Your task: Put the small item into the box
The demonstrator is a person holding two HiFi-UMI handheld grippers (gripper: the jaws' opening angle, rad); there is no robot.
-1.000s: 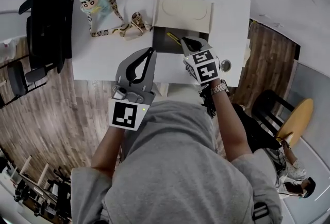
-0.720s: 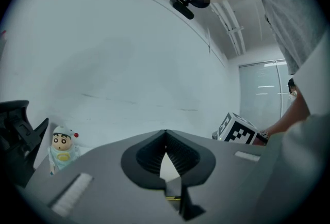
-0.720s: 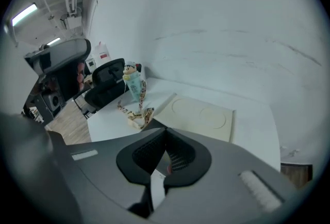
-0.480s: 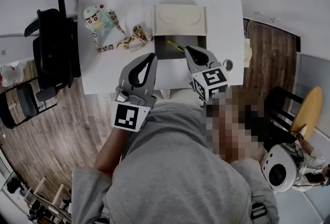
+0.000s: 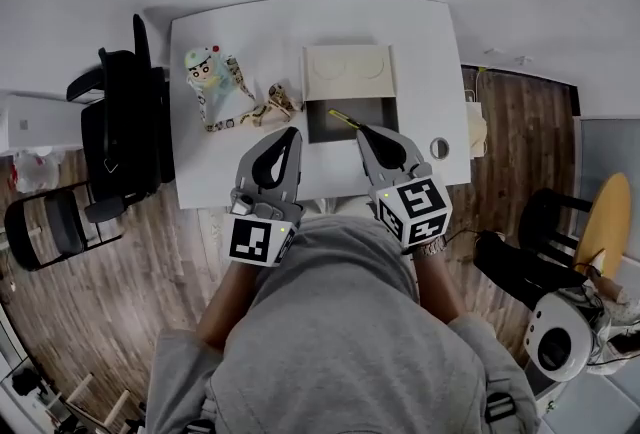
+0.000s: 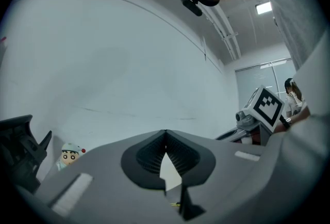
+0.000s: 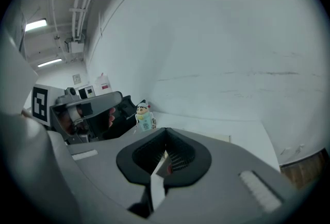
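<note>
On the white table (image 5: 420, 32) stands an open box (image 5: 347, 124) with a dark inside, its cream lid (image 5: 349, 72) folded back behind it. A small yellow item (image 5: 343, 118) lies inside, near the front right. My right gripper (image 5: 362, 132) is shut and empty, its tip above the box's front right edge. My left gripper (image 5: 291, 134) is shut too, just left of the box, nothing in it. In the left gripper view the jaws (image 6: 165, 133) meet against the wall; in the right gripper view (image 7: 166, 130) they also meet.
A cartoon figure toy (image 5: 204, 66) with a patterned lanyard (image 5: 243, 110) lies on the table's left part, the toy also showing small (image 7: 145, 115). A small round object (image 5: 439, 148) sits at the front right. A black chair (image 5: 125, 137) stands left of the table.
My right gripper has lifted out of the box and drawn back toward me, leaving the yellow item inside. The left gripper rose slightly. The table looks farther away.
</note>
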